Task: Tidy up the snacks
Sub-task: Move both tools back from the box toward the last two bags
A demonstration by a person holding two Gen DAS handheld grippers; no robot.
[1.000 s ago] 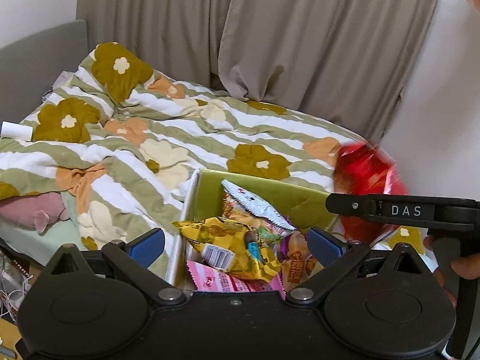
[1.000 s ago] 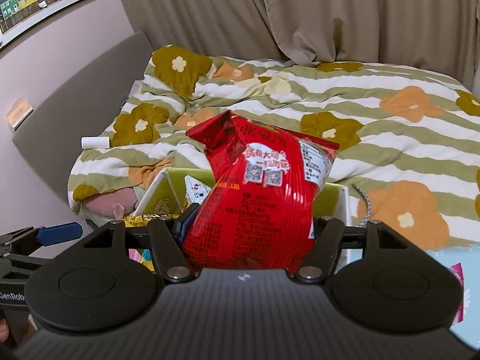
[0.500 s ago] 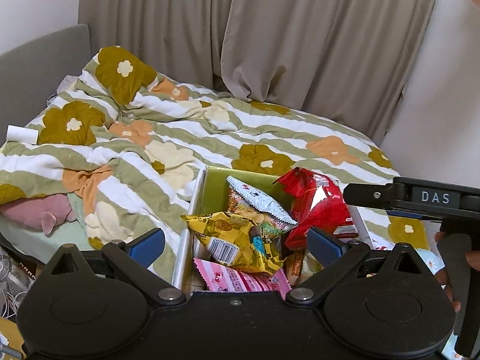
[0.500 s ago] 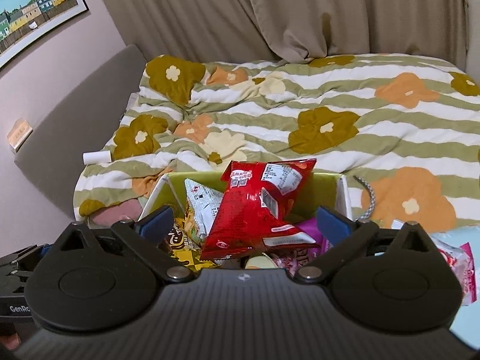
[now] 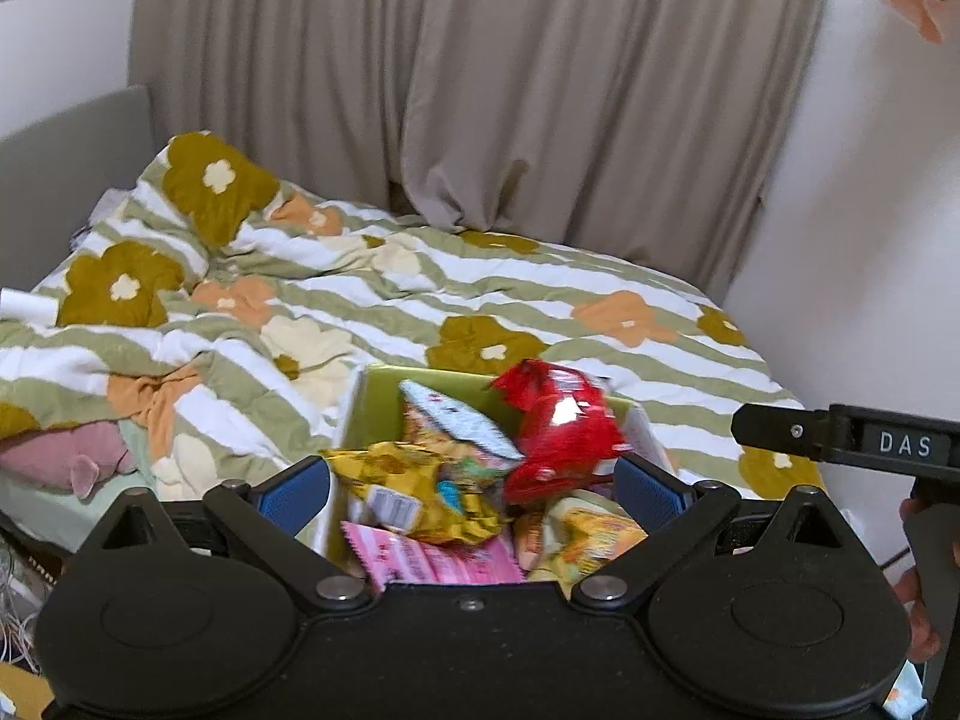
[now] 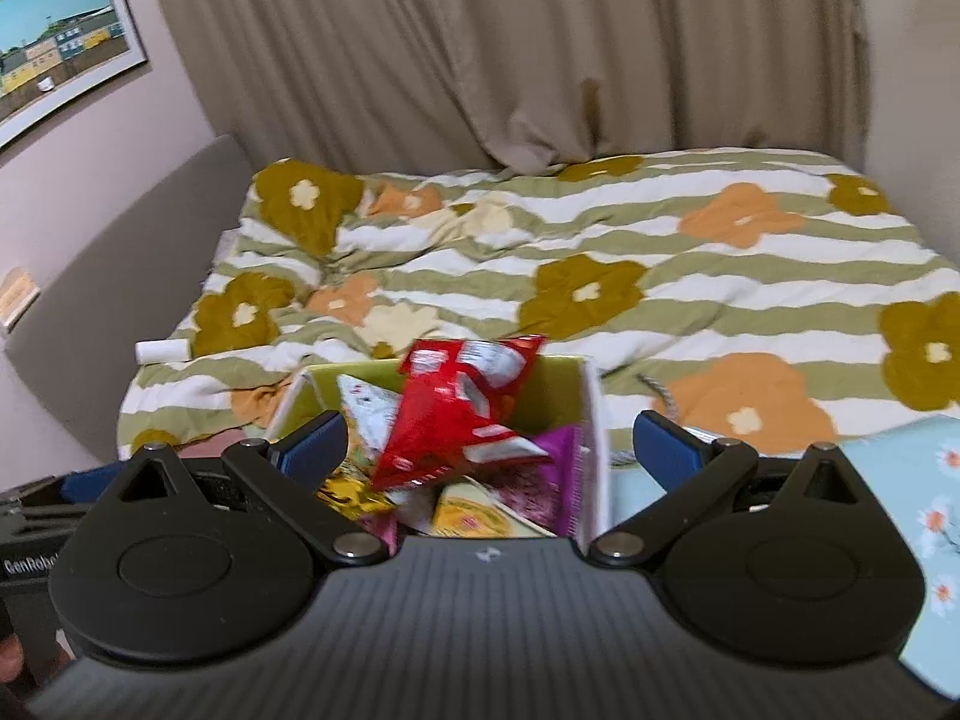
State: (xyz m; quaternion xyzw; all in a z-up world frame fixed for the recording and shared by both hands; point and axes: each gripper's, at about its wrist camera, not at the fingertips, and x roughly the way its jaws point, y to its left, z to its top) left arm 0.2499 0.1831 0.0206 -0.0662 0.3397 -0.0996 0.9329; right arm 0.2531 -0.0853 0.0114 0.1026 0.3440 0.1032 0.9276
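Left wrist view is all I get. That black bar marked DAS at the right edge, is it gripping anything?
Observer: No. The right wrist view shows the right gripper open, with nothing between its blue pads. The red bag lies on top of the other snacks in the green box.
Visitor: Is anything tucked under that red bag on its far side from me?
Observer: Yes, a purple packet lies against the box's right wall.

The box [image 6: 585, 414] sits on the near edge of the bed [image 6: 660, 276]. In it, the chip bag [image 6: 456, 414] leans on top of other snack packets [image 5: 420, 486], toward the far wall. Curtains [image 6: 510, 60] hang behind the bed.
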